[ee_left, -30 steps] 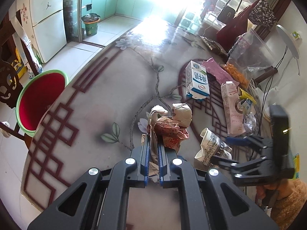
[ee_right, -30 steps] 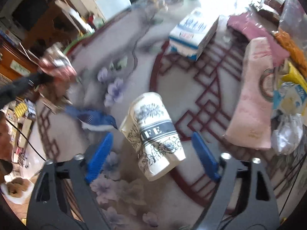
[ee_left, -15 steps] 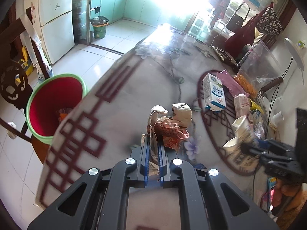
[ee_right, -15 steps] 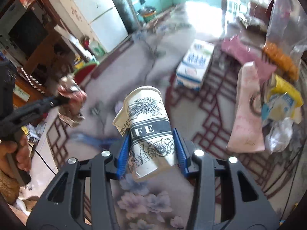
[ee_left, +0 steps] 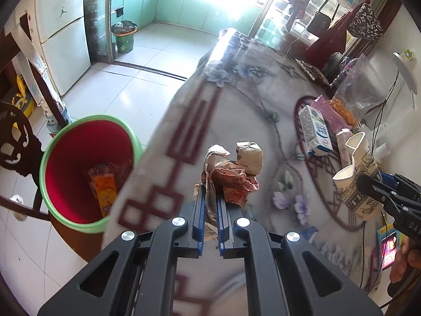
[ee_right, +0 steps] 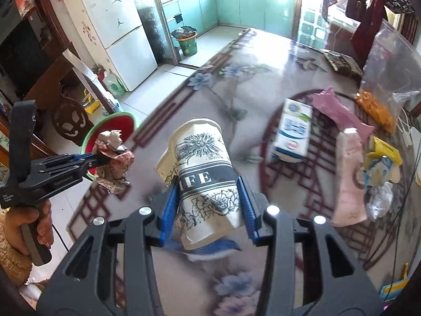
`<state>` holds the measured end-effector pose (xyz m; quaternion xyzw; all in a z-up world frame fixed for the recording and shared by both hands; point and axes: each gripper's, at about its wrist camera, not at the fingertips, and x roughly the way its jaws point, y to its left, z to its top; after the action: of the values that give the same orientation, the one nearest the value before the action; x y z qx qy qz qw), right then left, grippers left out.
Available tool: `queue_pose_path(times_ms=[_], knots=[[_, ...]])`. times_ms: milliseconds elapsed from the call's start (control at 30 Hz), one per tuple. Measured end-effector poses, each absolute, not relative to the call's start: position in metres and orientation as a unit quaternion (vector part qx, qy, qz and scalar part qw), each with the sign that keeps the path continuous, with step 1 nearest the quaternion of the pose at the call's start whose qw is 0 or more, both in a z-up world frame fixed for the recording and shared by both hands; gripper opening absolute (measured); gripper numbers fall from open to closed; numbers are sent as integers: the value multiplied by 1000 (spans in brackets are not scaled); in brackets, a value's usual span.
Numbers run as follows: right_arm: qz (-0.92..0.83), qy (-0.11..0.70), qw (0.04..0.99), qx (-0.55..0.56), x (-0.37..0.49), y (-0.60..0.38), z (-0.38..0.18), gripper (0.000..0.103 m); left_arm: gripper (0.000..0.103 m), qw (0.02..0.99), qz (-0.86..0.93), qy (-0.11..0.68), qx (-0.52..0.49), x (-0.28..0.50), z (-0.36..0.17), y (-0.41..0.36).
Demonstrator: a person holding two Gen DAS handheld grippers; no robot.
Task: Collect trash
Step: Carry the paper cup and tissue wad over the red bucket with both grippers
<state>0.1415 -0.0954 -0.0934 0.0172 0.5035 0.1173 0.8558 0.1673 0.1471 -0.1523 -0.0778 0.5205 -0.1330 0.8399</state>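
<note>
My left gripper (ee_left: 210,187) is shut on a crumpled red-and-brown paper wrapper (ee_left: 231,173), held above the table near its left edge. On the floor just left of it stands a red bin with a green rim (ee_left: 86,168), with orange wrappers inside. My right gripper (ee_right: 208,181) is shut on a crushed paper cup with black flower print (ee_right: 202,163), lifted off the patterned tablecloth (ee_right: 236,92). In the right wrist view the left gripper (ee_right: 94,159) and its wrapper (ee_right: 113,163) hang in front of the bin (ee_right: 115,123). The cup (ee_left: 357,173) also shows at the right of the left wrist view.
A white-and-blue milk carton (ee_right: 292,131), a lying pink carton (ee_right: 350,173), a pink bag (ee_right: 339,110) and a clear bag of orange snacks (ee_right: 376,108) crowd the table's right side. A dark wooden chair (ee_left: 15,137) stands by the bin. A fridge (ee_right: 118,26) stands beyond.
The right gripper closed on the paper cup and lifted it off the table. The left gripper carried the wrapper toward the table's left edge, bringing the red bin closer.
</note>
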Motion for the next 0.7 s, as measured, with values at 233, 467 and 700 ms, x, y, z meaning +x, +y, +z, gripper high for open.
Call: queue_pose_path(times_ms=[233, 467, 700], knots=[[129, 501, 856, 21, 163, -40, -90, 43, 5, 844, -131, 514, -82, 188, -149, 193], [153, 501, 852, 22, 184, 9, -92, 43, 5, 850, -97, 510, -92, 203, -150, 253], [187, 510, 839, 43, 207, 56, -107, 43, 5, 849, -51, 516, -103, 214, -164, 302]])
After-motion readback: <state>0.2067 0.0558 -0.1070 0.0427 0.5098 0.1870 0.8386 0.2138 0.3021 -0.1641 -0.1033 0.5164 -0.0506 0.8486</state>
